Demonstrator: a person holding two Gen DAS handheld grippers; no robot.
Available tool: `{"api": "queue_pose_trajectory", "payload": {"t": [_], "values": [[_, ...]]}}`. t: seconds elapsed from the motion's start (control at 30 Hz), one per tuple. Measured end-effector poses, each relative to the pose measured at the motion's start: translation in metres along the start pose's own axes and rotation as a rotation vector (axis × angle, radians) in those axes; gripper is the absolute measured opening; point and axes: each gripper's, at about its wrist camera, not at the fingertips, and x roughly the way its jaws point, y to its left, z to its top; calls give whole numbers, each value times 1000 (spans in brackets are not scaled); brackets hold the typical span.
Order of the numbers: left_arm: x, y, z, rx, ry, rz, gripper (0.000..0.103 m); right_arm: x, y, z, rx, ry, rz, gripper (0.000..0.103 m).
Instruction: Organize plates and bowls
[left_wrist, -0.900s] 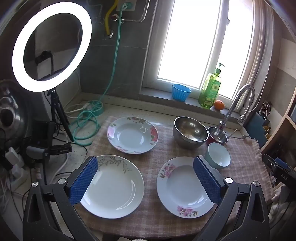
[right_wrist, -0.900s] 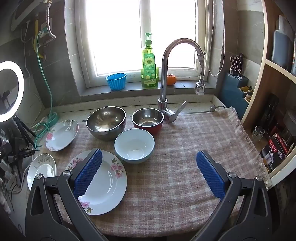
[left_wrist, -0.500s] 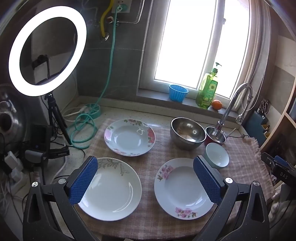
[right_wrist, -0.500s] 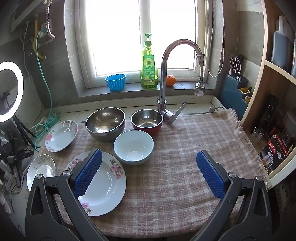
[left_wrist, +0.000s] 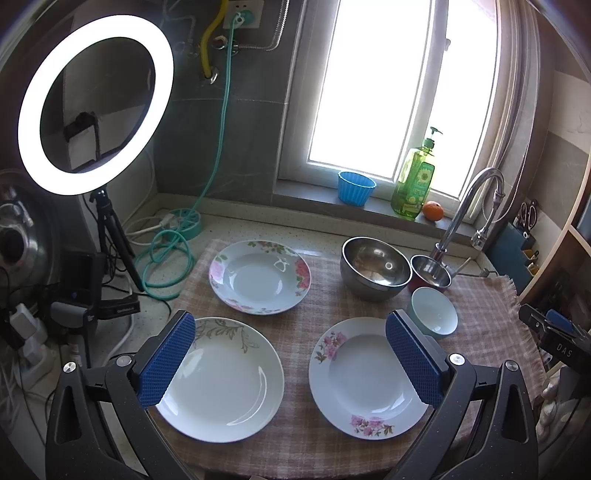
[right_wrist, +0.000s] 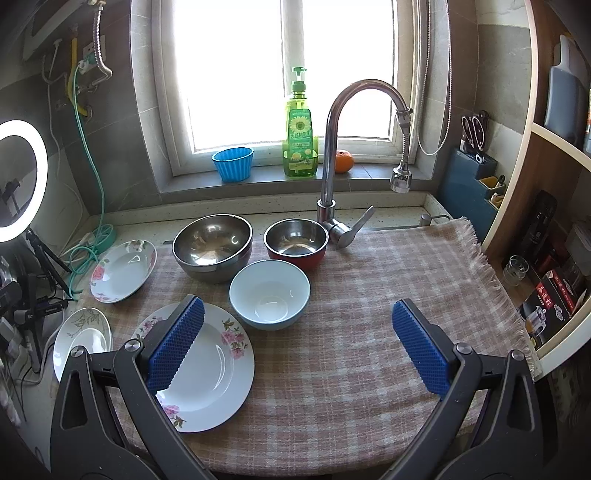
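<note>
1. Counter (right_wrist: 369, 218) w/ a checked cloth (right_wrist: 369, 332) is seen under all the crockery; the right part of the cloth is bare.
2. Three plates are laid flat, apart: green-leaf plate (left_wrist: 221, 380) near-left, pink-flower plate (left_wrist: 365, 380) near-centre, a second floral plate (left_wrist: 260, 280) further back. None are stacked yet.
3. Large steel bowl (right_wrist: 213, 246), red-sided steel bowl (right_wrist: 296, 242) and pale blue bowl (right_wrist: 269, 293) are grouped close behind the pink-flower plate. All three look empty, upright; nothing is nested.
4. Left hand-held gripper (left_wrist: 290, 360) is spread wide, nothing between the pads. It is aimed down-and-forward; the green-leaf plate lies just below-left, the pink-flower plate below-right, the gap b/w them dead ahead.
5. Right hand-held gripper (right_wrist: 295, 345) is likewise spread wide and empty. The pale blue bowl sits just ahead, slightly left of centre; the pink-flower plate is under its left finger.
6. Judgement: plates are nearer the left hand, bowls nearer the right. Round items, so no long axis; a rim pinch is probably needed.
</note>
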Motion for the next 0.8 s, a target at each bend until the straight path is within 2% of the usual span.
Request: {"api": "queue_pose_trajectory", "payload": {"t": [0.8], "values": [[4, -1, 1, 2, -2, -4, 102, 2, 2, 1, 3, 2, 2, 103]]}}
